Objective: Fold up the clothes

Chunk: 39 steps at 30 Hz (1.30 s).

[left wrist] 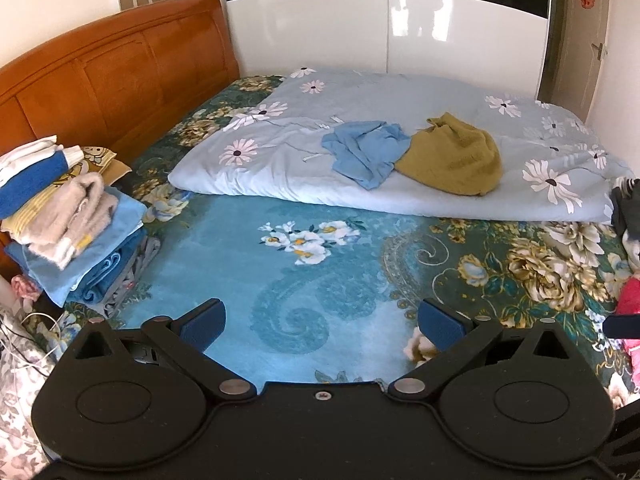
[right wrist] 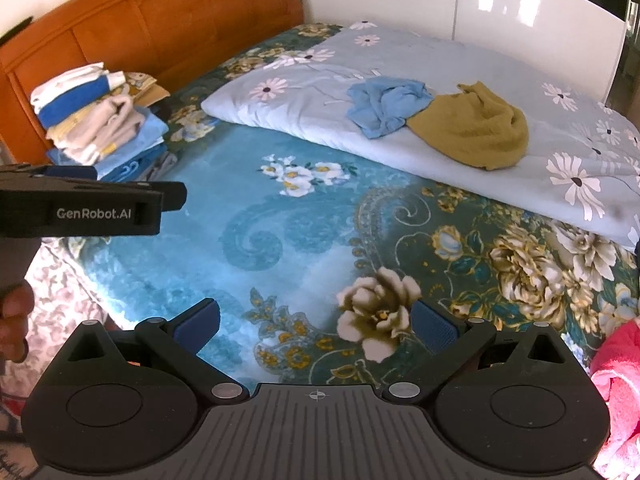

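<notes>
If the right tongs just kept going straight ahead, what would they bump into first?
Probably the flowery bedspread. The open right tongs hold nothing and tilt down toward the bed, so they would likely meet that bare blue part before the folded quilt with the blue shirt beyond. Depth is hard to judge.

A wide stretch of the blue floral blanket [right wrist: 256,208] lies bare in front of the folded quilt [right wrist: 400,120] — open room for both grippers. To the left of the quilt, passage is blocked by a stack of folded clothes [right wrist: 100,120] against the headboard [right wrist: 160,16]. On top of the quilt the way is taken up by a blue garment [right wrist: 384,106] and an olive garment [right wrist: 476,132], touching. Right of the quilt's near edge, pink cloth [right wrist: 616,376] crowds the margin.
</notes>
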Tool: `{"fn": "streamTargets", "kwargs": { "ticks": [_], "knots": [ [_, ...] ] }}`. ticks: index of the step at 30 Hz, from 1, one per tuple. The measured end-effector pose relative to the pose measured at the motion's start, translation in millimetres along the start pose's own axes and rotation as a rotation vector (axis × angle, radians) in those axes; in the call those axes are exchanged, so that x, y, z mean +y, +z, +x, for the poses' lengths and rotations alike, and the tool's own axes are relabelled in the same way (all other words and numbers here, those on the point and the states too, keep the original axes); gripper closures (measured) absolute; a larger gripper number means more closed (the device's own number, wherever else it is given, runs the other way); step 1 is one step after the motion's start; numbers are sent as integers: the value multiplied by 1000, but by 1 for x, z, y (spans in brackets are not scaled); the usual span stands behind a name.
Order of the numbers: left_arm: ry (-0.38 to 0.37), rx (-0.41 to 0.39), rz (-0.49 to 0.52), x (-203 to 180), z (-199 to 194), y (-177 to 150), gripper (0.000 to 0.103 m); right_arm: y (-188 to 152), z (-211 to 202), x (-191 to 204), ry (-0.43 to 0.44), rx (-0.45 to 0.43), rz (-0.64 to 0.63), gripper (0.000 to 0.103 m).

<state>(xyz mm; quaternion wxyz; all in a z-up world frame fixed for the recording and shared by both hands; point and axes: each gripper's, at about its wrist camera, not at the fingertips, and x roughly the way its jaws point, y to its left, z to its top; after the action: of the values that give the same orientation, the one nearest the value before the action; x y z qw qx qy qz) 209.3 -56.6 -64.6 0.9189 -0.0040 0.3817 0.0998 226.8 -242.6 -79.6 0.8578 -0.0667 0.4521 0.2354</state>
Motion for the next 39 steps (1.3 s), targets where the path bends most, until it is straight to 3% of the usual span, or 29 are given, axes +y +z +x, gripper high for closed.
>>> {"fn": "streamTargets", "kwargs": {
  "ticks": [27, 39],
  "knots": [
    [-18, -24, -3, 13, 6, 7, 1, 9, 11, 17, -8, 18, -9, 0],
    [-29, -47, -52, 20, 5, 11, 1, 9, 12, 17, -8, 24, -8, 0]
  ]
}}
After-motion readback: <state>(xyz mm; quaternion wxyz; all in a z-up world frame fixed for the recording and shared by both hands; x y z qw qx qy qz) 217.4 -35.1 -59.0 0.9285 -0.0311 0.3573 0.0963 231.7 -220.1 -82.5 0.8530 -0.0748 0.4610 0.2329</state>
